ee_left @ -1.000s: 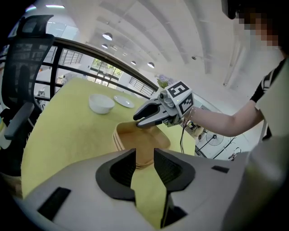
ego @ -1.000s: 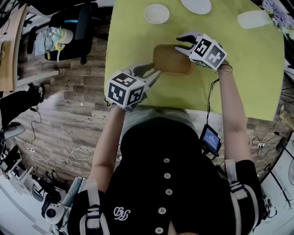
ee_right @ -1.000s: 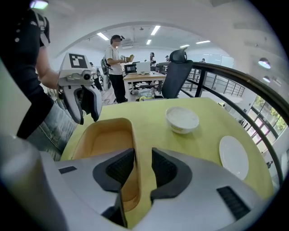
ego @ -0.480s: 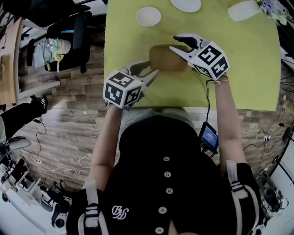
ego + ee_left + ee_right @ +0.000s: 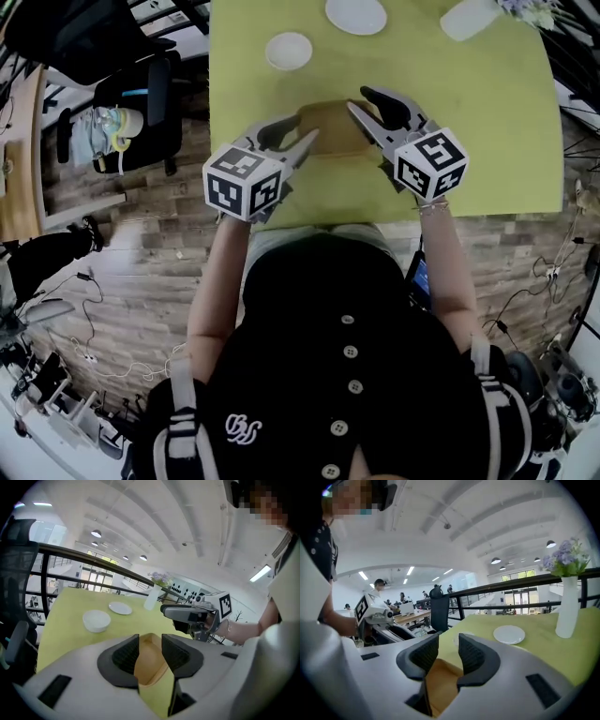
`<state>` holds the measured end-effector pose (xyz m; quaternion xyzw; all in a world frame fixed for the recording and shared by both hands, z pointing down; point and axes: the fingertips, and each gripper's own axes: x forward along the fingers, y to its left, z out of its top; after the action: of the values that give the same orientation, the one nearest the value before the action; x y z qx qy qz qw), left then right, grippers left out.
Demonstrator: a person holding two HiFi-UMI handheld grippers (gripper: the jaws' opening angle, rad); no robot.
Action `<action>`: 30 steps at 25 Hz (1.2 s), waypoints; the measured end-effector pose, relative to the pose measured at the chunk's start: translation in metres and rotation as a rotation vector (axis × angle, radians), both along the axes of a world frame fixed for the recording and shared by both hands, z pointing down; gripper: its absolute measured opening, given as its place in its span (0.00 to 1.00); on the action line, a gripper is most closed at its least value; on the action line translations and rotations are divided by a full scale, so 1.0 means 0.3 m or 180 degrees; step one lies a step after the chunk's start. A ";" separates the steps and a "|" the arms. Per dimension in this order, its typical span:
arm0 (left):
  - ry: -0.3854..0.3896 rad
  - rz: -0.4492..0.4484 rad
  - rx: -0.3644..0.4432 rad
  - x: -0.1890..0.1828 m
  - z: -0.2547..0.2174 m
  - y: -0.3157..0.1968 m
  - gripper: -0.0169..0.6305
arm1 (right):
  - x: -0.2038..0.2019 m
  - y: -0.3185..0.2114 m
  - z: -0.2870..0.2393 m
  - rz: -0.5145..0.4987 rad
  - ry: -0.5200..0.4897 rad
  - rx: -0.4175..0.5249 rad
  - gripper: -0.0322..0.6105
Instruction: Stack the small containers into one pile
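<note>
A tan oblong tray (image 5: 333, 127) lies on the yellow-green table (image 5: 487, 112) near its front edge. My left gripper (image 5: 305, 129) hovers at the tray's left end and my right gripper (image 5: 358, 98) at its right end. Both sets of jaws are closing a little but still stand apart. In the left gripper view the tray (image 5: 150, 667) shows through the gap of the left gripper (image 5: 150, 639), and no pad presses on it. The right gripper (image 5: 449, 641) likewise frames the tray (image 5: 440, 686) without touching it. A small white bowl (image 5: 289, 51) sits farther back.
A white plate (image 5: 356, 14) and a white vase (image 5: 469, 17) of flowers stand at the table's far side. An office chair (image 5: 141, 84) is on the floor to the left. The front edge of the table runs close to the person's body.
Both grippers have come off the tray's edges and drawn back a little toward the person. The tray stays flat on the table.
</note>
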<state>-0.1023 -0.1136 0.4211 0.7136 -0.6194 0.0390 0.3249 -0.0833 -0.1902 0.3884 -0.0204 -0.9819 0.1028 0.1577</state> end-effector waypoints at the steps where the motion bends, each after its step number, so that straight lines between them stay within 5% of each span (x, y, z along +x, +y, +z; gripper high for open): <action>1: -0.0016 -0.0012 0.0047 -0.003 -0.014 -0.011 0.27 | 0.006 -0.003 -0.018 0.0081 -0.0057 -0.0063 0.27; 6: -0.0387 -0.0067 0.0348 -0.017 -0.119 -0.055 0.18 | 0.050 -0.008 -0.107 0.0360 -0.0303 -0.0182 0.22; 10: -0.0396 -0.0043 0.0524 -0.002 -0.151 -0.068 0.13 | 0.073 0.045 -0.091 0.0279 -0.0231 -0.0124 0.11; 13: -0.0339 0.0019 0.0508 0.024 -0.133 -0.058 0.04 | 0.091 0.080 -0.071 0.0217 -0.0138 -0.0154 0.07; 19: -0.0179 0.0124 0.0462 0.079 -0.096 -0.029 0.04 | 0.127 0.143 -0.058 -0.0101 -0.0006 -0.0064 0.07; 30: 0.0092 0.0188 0.0103 0.160 0.009 -0.002 0.04 | 0.141 0.209 0.001 -0.0104 0.0021 -0.0097 0.07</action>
<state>-0.0544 -0.1142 0.4237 0.7373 -0.5938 0.0283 0.3209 -0.0411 -0.1276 0.3886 -0.0385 -0.9792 0.1152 0.1623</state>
